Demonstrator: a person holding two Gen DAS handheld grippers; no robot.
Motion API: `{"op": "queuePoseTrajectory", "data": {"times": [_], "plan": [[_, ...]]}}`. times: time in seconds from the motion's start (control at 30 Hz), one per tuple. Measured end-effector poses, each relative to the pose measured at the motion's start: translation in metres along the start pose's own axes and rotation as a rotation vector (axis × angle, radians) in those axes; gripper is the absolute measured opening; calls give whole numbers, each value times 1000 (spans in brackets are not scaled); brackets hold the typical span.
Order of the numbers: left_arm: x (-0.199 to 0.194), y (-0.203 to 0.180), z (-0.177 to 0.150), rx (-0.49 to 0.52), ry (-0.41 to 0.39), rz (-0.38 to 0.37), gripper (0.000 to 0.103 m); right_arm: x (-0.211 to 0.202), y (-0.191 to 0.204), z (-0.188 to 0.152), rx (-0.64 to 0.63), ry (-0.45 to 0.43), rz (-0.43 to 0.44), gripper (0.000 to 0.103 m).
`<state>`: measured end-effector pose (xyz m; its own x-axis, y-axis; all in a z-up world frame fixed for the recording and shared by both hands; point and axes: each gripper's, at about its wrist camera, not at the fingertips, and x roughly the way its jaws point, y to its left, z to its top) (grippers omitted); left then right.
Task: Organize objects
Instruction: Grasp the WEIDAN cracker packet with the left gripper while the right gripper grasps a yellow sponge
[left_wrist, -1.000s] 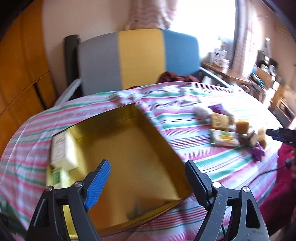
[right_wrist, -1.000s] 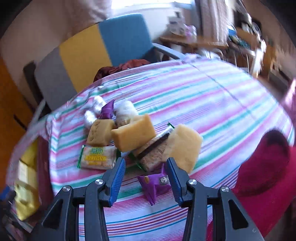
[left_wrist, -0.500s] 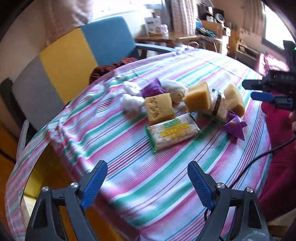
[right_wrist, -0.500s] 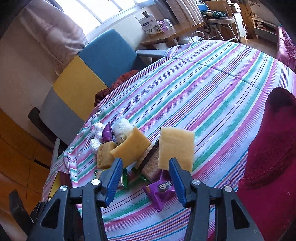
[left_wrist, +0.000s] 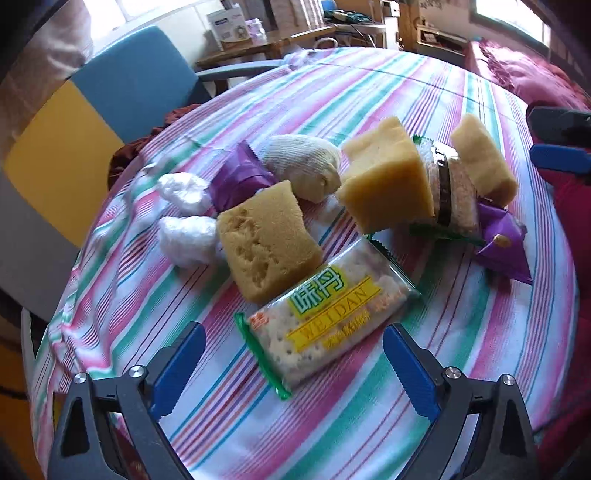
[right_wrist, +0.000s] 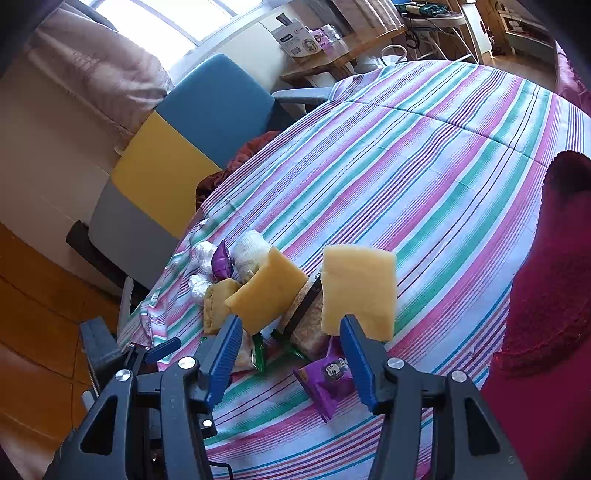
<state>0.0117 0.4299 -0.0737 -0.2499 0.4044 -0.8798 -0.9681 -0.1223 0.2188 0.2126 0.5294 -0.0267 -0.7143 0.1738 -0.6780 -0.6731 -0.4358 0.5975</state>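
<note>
- Since a second ago my left gripper (left_wrist: 294, 360) has swung away from the gold tin and now hangs over the pile of snacks on the striped tablecloth (left_wrist: 424, 387).
- Its jaws are opening and already stand wide; nothing is pinched between them, and the pads touch nothing.
- Just ahead of its tips lies the WEIDAN cracker packet (left_wrist: 328, 325), flat on the cloth, its far end against a porous sponge block (left_wrist: 267, 240).
- Beyond that sit two white wrapped lumps (left_wrist: 184, 214), a purple wrapper (left_wrist: 240, 177) and a white mesh-covered ball (left_wrist: 306, 166).
- My right gripper (right_wrist: 291, 358) has hardly shifted; its jaws are opening too, at a moderate gap, with empty air between the pads.
- Past its tips a purple snack packet (right_wrist: 328, 380) lies on the cloth, its top edge close to the right-hand pad; whether they touch I cannot tell.
- Behind it stand two yellow sponge blocks (right_wrist: 356, 291), tilted up, leaning on either side of a banded rice-cake packet (right_wrist: 306, 317).
- In the left camera's view the right gripper's blue tip shows at the far right edge, near the pile.
</note>
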Motion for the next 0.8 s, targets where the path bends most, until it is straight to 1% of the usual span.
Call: {"op": "queuePoseTrajectory", "data": {"times": [0.1, 0.17, 0.23, 0.27, 0.3, 0.33, 0.4, 0.43, 0.5, 0.57, 0.63, 0.67, 0.7, 0.8], "plan": [[13, 0, 5, 11, 35, -58, 98, 1, -2, 1, 12, 3, 10, 57], [16, -2, 5, 3, 50, -76, 97, 2, -3, 2, 22, 7, 16, 57], [13, -6, 2, -11, 48, -88, 89, 3, -5, 2, 34, 9, 23, 57], [10, -8, -1, -21, 47, -109, 77, 3, -6, 3, 38, 9, 25, 57], [7, -9, -4, -37, 51, -137, 62, 3, -6, 3, 41, 9, 25, 57], [4, -9, -7, -63, 54, -159, 57, 3, -6, 3, 44, 8, 25, 57], [-2, -12, -16, -115, 51, -188, 41, 3, -7, 3, 48, 7, 25, 57], [-6, -13, -20, -135, 43, -197, 40, 3, -7, 3, 50, 7, 26, 57], [-14, -18, -32, -179, 34, -220, 40, 3, -7, 3, 52, 7, 25, 57], [-22, -23, -42, -202, 23, -222, 41, 2, -8, 3, 54, 7, 24, 57], [-31, -25, -52, -229, 15, -253, 50, 2, -9, 3, 60, 7, 26, 57], [-35, -25, -56, -240, 10, -266, 58, 2, -9, 3, 63, 7, 26, 57], [-41, -25, -60, -243, 0, -267, 63, 2, -10, 3, 65, 7, 26, 57], [-55, -25, -60, -219, -40, -242, 68, 2, -10, 3, 68, 5, 26, 57]]}}
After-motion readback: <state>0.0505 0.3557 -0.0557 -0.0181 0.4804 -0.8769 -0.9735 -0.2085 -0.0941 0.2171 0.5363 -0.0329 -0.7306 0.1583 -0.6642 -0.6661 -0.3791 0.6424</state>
